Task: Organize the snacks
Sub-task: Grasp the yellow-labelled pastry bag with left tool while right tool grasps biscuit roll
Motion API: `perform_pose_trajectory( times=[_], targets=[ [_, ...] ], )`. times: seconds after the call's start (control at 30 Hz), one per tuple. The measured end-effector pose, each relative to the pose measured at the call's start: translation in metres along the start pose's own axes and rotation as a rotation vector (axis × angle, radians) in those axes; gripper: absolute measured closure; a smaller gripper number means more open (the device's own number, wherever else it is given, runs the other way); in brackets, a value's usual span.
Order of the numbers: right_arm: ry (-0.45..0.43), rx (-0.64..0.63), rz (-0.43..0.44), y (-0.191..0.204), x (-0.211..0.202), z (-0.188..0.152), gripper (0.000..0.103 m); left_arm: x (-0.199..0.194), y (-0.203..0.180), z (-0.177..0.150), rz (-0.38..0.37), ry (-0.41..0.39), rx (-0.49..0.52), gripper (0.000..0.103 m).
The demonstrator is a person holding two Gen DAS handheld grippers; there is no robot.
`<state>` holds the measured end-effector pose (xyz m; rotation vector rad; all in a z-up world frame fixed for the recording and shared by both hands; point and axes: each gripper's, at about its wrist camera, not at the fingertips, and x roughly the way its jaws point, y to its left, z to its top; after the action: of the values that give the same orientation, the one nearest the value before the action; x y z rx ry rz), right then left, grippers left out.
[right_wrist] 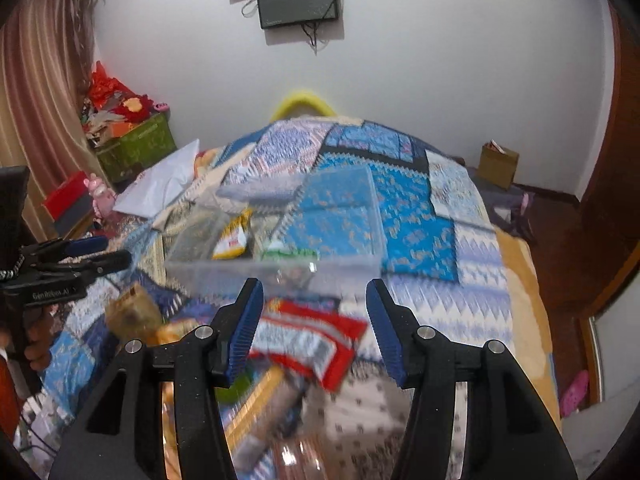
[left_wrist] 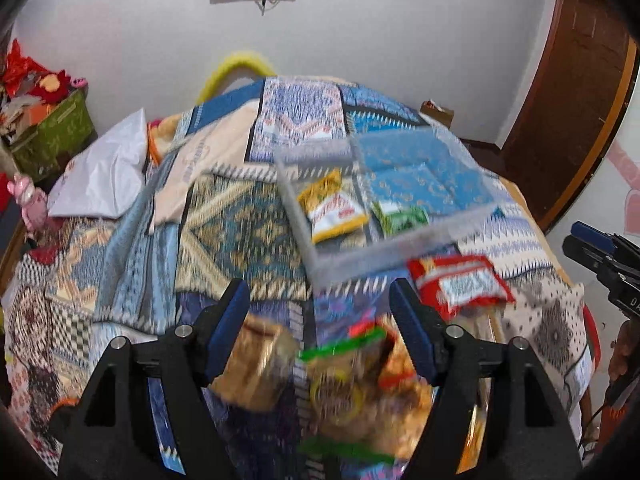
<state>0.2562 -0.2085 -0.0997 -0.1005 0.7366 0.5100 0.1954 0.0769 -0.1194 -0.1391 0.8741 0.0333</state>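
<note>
1. Snacks lie loose at the near edge of the patterned bedspread point(left_wrist: 240, 232); both views are blurred, so labels cannot be read.
2. The left gripper point(left_wrist: 318, 308) has its blue pads spread apart with nothing between them; below it lie a tan packet point(left_wrist: 252, 364) and a brown packet with green and red stripes point(left_wrist: 360, 376).
3. The right gripper point(right_wrist: 314, 308) also stands with its pads parted and grips nothing; it hovers over a red and white packet point(right_wrist: 316, 340).
4. In the left wrist view that same red and white packet sits just right of the left gripper, touching or nearly touching the near wall of the box.
5. Just beyond both grippers a clear plastic box point(left_wrist: 384, 248) rests on the bedspread.
6. Inside it, a yellow and white packet point(left_wrist: 334, 210) lies at its left and a green and white packet point(left_wrist: 400, 216) just beside it; the rest of the box shows only the blue cloth beneath.
7. Farther left, a white pillow point(left_wrist: 104, 176) lies on the bed.
8. A green storage box point(left_wrist: 52, 136) heaped with red items stands by the wall.
9. A dark screen point(right_wrist: 298, 0) hangs on the white wall.
</note>
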Motion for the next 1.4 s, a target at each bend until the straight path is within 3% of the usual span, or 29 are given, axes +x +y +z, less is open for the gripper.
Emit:
perform_pose_trajectory(
  times=[0.33, 0.67, 1.03, 1.27, 1.4],
  targets=[
    [0.124, 0.097, 0.030, -0.009, -0.004, -0.075, 0.053, -0.006, 0.001, -0.055, -0.034, 0.037, -0.009, 0.031],
    [0.241, 0.058, -0.020, 0.001, 0.010, -0.128, 0.053, 0.003, -0.014, -0.081, -0.064, 0.061, 0.012, 0.031],
    [0.219, 0.078, 0.013, 0.001, 0.011, -0.131, 0.059, 0.037, -0.013, -0.078, -0.051, 0.096, -0.029, 0.036],
    [0.194, 0.075, 0.024, -0.001, 0.009, -0.118, 0.060, 0.038, -0.011, -0.078, -0.075, 0.084, -0.050, 0.054],
    [0.150, 0.092, 0.016, -0.008, -0.001, -0.105, 0.060, 0.026, -0.012, -0.081, -0.054, 0.067, -0.028, 0.057]
  ],
)
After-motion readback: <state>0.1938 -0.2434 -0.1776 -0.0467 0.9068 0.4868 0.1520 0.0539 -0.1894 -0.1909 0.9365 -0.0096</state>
